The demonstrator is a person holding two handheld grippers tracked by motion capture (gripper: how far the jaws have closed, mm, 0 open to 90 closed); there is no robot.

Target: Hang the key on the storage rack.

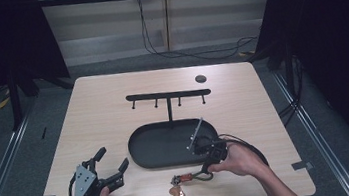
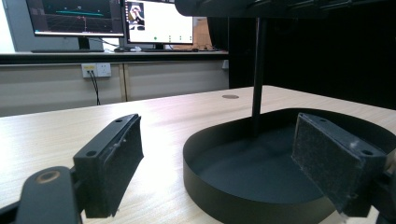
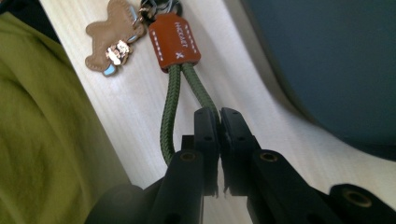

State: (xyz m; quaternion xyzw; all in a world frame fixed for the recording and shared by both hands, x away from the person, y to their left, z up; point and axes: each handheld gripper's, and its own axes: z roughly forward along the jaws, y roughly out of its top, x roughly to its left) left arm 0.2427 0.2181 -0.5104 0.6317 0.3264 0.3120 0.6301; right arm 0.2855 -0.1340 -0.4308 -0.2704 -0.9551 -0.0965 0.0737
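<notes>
A keychain [image 1: 185,181] lies near the table's front edge: a green cord loop [image 3: 170,100], a brown leather tab [image 3: 174,42] and a tan bear charm [image 3: 113,35]. My right gripper [image 3: 218,114] is shut on the green cord loop, just in front of the black oval tray [image 1: 141,152]; in the high view this gripper [image 1: 204,171] points toward the front left. My left gripper [image 1: 113,161] rests at the front left of the table, open, with nothing between its pads [image 2: 121,163]. From the tray rises a black hook stand [image 1: 168,96] with several pegs.
A small dark round disc [image 1: 200,78] sits at the table's far right. In the right gripper view a green sleeve [image 3: 42,130] is close on the left. Cables trail from both grippers. Monitors [image 2: 112,18] stand beyond the table.
</notes>
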